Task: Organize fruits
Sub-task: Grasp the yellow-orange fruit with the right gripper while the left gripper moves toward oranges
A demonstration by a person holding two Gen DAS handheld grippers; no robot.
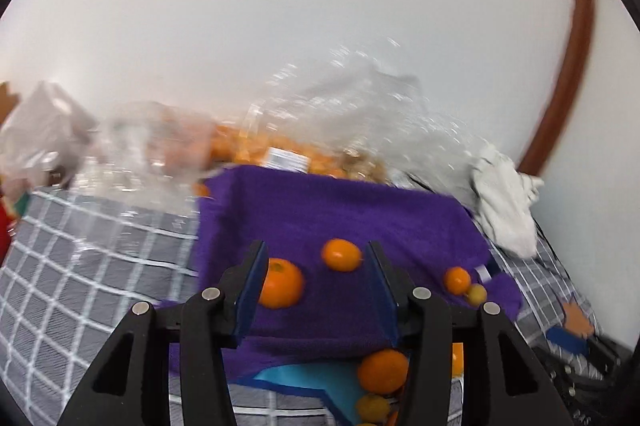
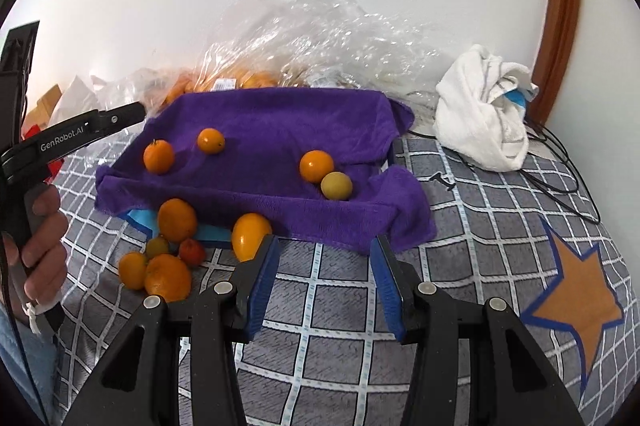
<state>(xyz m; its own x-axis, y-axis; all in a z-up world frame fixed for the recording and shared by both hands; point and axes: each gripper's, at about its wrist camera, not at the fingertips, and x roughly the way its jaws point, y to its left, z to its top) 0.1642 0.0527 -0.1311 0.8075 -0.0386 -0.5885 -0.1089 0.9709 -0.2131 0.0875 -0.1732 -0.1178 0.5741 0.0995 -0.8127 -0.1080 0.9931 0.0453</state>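
Observation:
A purple towel [image 2: 272, 122] lies spread on the checked bedspread. Three oranges [image 2: 159, 156] [image 2: 211, 141] [image 2: 316, 166] and a yellow-green fruit [image 2: 336, 186] rest on it. A heap of several oranges and small fruits [image 2: 167, 276] sits off its front left edge, on a blue cloth [image 2: 140, 216]. My right gripper [image 2: 324, 250] hovers open and empty before the towel's front edge, a yellow-orange fruit [image 2: 251, 235] by its left finger. My left gripper [image 1: 316, 258] is open above the towel [image 1: 340, 210]; an orange [image 1: 280, 288] shows beside its left finger, untouched. A hand [image 2: 44, 226] holds it.
A crumpled clear plastic bag [image 2: 312, 38] with more oranges lies behind the towel against the white wall. A bunched white cloth [image 2: 484, 114] sits at the right with black cables [image 2: 560, 162]. An orange star [image 2: 576, 290] is printed on the bedspread. A brown wooden frame [image 2: 564, 6] stands right.

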